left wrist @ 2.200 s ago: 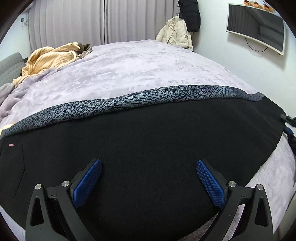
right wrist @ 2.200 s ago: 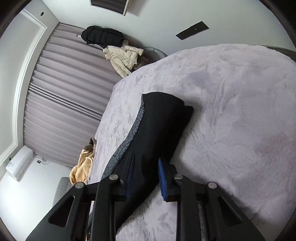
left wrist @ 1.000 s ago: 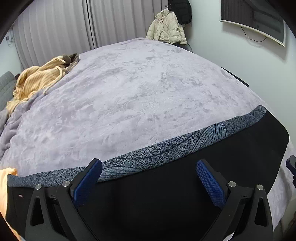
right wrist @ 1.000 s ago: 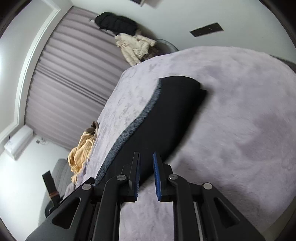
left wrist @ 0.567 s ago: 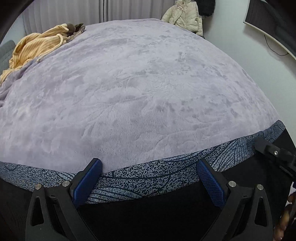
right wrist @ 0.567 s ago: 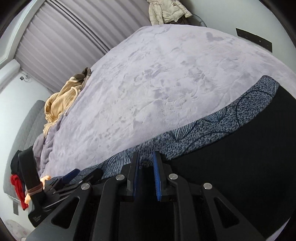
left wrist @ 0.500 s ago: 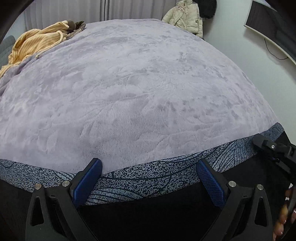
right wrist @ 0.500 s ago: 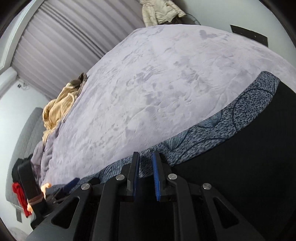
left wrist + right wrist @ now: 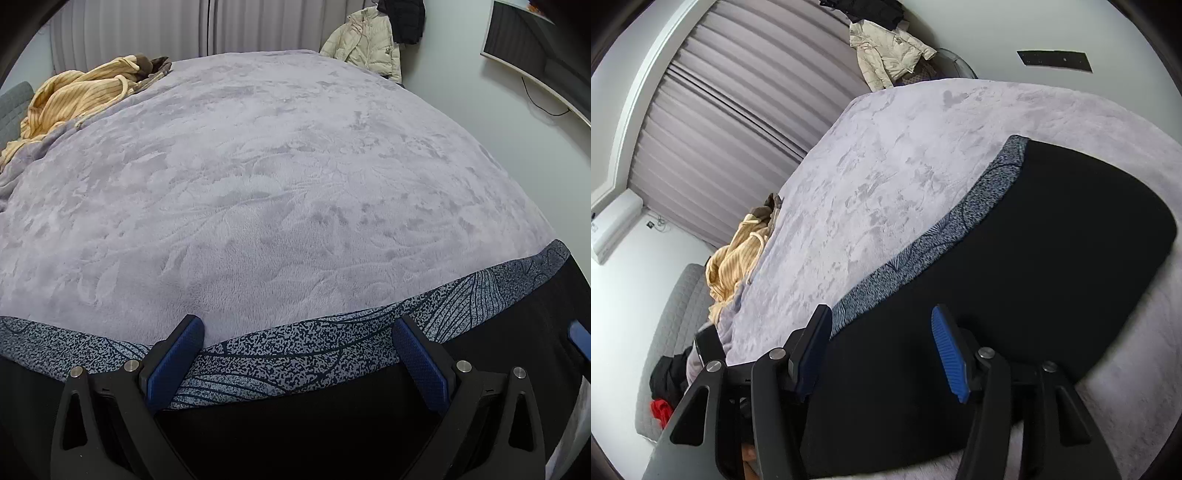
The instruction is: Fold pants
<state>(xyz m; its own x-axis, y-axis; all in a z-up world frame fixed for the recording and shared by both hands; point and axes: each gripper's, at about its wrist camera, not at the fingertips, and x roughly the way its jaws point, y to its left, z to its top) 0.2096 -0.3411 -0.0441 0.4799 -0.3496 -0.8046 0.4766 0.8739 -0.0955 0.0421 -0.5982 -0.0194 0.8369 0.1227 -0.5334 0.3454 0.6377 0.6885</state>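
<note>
Just-opened right tool [image 9: 882,347] now hovers above flat pants [image 9: 1015,266].

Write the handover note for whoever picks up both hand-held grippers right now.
Left hand-held gripper: open, nothing between its fingers, poised over the patterned grey band of the pants.
Right hand-held gripper: jaws have just been opening; now open over the black fabric, pads not pressing on it.
Pants: lying flat on the lilac bedspread, black with the grey band along the far edge, folded end away from the right gripper.
Done: the pants look doubled over lengthwise and laid down.
Left: probably further cross folds and smoothing; how many layers there are cannot be told.
</note>
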